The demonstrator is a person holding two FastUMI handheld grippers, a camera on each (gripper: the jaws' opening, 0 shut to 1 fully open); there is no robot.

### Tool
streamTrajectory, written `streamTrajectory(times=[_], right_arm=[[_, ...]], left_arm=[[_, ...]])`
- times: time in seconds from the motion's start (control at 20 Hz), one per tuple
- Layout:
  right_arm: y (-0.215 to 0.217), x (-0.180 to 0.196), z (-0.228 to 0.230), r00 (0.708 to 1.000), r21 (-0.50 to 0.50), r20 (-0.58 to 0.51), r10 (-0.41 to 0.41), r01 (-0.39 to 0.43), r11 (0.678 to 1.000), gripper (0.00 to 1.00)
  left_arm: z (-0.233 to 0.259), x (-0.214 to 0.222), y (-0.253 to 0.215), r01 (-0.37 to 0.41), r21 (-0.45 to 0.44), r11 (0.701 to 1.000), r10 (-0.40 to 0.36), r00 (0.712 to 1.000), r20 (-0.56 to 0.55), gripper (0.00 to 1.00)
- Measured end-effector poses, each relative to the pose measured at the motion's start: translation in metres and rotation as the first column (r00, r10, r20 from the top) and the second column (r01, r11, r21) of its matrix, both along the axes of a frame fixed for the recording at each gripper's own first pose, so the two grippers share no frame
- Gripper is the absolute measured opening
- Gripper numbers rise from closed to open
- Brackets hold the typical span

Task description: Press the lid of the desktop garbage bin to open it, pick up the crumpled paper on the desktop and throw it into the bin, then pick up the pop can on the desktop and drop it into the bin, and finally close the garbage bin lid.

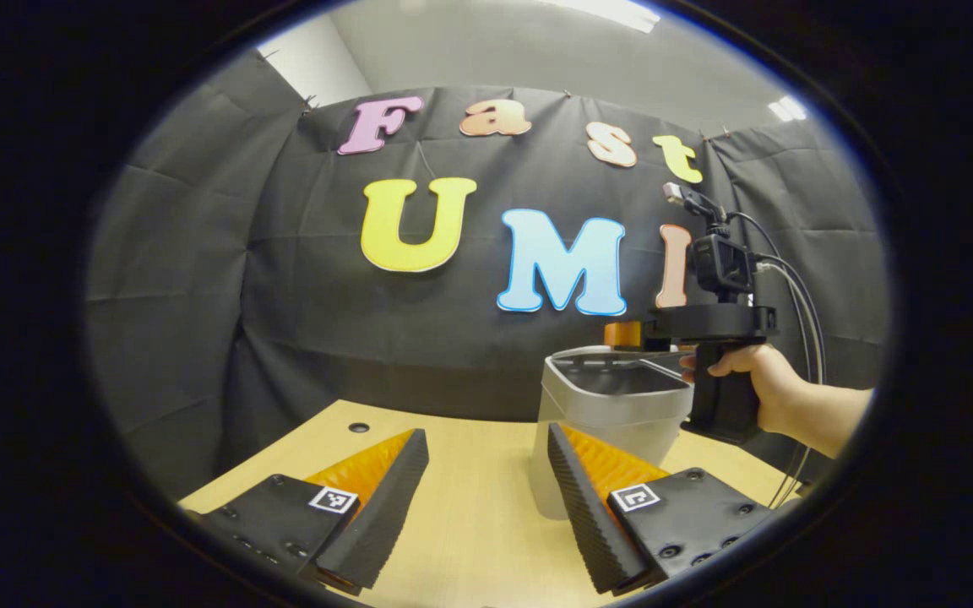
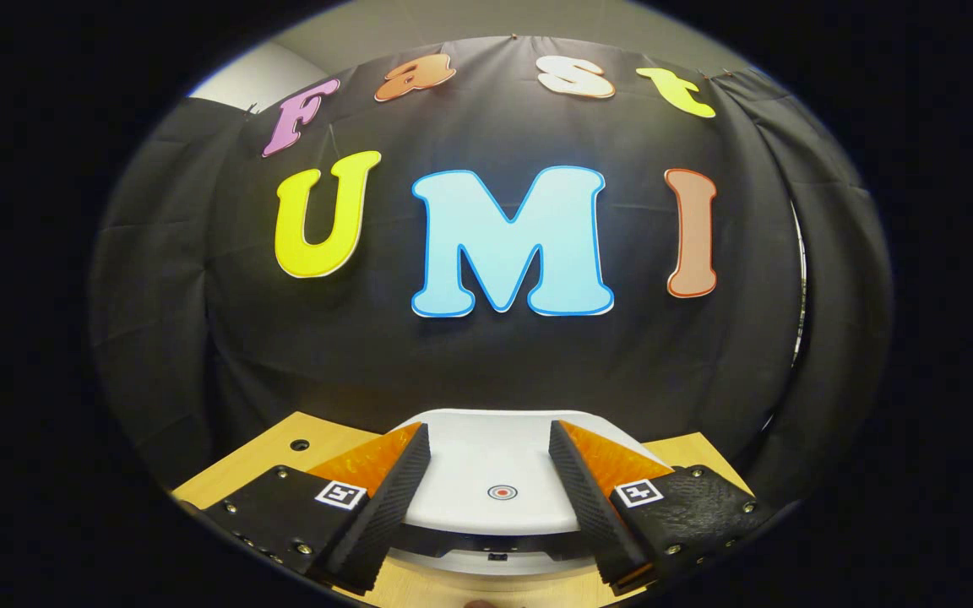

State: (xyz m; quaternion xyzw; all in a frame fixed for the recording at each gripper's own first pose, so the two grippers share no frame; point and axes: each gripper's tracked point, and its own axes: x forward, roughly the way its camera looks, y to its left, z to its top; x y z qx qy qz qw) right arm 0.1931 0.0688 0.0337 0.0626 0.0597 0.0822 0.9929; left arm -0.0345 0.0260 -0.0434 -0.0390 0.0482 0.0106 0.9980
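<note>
In the left gripper view the left gripper [image 1: 486, 498] hovers over the wooden desktop [image 1: 470, 523] with its jaws spread wide and nothing between them. The garbage bin [image 1: 605, 414] stands just beyond its right finger, and a hand [image 1: 761, 380] holds the right gripper [image 1: 710, 325] above the bin's far right rim. In the right gripper view the right gripper [image 2: 486, 498] is also wide apart and empty — its fingers frame the bin's white lid [image 2: 495, 473] below, which lies slightly raised over the rim.

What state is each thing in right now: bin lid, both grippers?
Bin: upright on the table.
Lid: partly raised, gap showing under its near edge.
Left gripper: open, empty, beside the bin.
Right gripper: open, empty, over the lid, held by a hand.
</note>
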Motion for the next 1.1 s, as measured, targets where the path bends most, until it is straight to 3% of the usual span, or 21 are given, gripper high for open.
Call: streamTrajectory(times=[0.3,0.4,1.1], right_arm=[[0.001,0.002,-0.017,1.0,0.016,0.004,-0.004,0.004,1.0,0.92],[-0.001,0.003,-0.021,1.0,0.021,0.01,-0.02,0.02,1.0,0.96],[0.003,0.006,-0.038,0.997,-0.004,0.068,-0.03,0.031,1.0,0.95]], left_arm=[[-0.004,-0.002,0.007,-0.004,0.001,1.0,0.004,1.0,-0.01,0.91],[-0.006,-0.002,0.012,-0.011,-0.002,1.0,0.011,1.0,-0.014,0.93],[-0.009,0.003,0.007,0.004,-0.006,1.0,-0.004,1.0,-0.028,0.94]])
